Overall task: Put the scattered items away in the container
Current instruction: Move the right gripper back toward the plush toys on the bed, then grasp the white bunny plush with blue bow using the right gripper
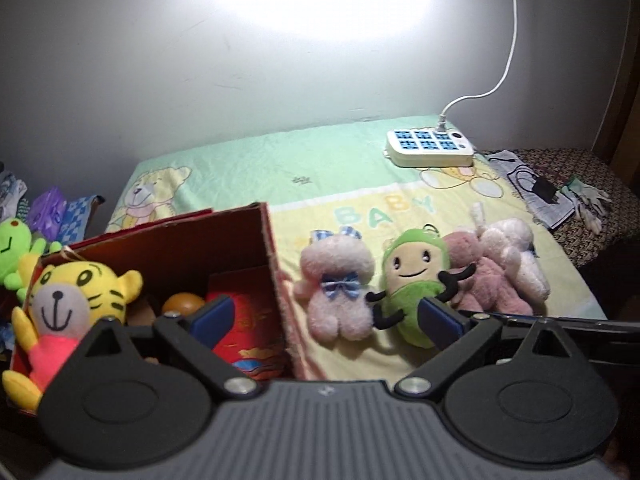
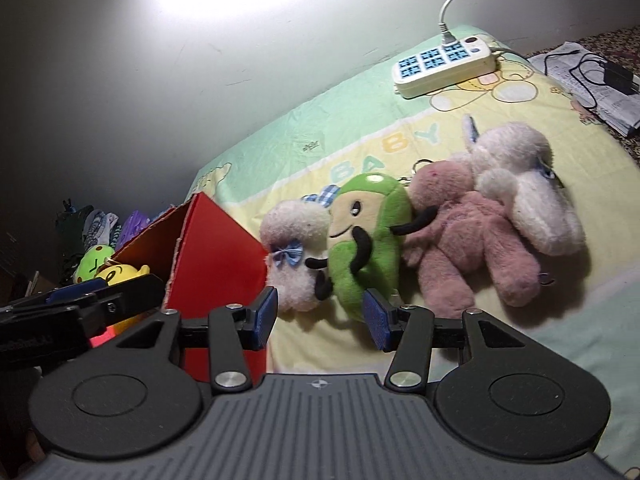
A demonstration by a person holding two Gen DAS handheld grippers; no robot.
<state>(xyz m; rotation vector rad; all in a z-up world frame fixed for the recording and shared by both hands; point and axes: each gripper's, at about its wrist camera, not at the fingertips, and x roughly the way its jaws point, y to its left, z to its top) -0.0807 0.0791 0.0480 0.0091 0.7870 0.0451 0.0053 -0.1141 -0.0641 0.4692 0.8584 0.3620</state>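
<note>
A red cardboard box [image 1: 272, 248] stands at the left on the baby blanket; it also shows in the right wrist view [image 2: 216, 240]. Inside it lie a yellow tiger plush [image 1: 76, 292], an orange ball [image 1: 183, 303] and a red packet [image 1: 252, 332]. Right of the box lie a pale pink plush with a blue bow [image 1: 338, 284], a green plush [image 1: 414, 280] and a pink plush pile [image 1: 496, 268]. My left gripper [image 1: 324, 320] is open and empty, above the box's right wall. My right gripper [image 2: 320, 316] is open and empty, just short of the green plush [image 2: 368, 232].
A white power strip [image 1: 430, 146] with a cable lies at the blanket's far edge by the wall. Newspaper, a black charger [image 1: 544, 190] and gloves lie at the right. A green frog plush [image 1: 16, 248] and cloth items lie left of the box.
</note>
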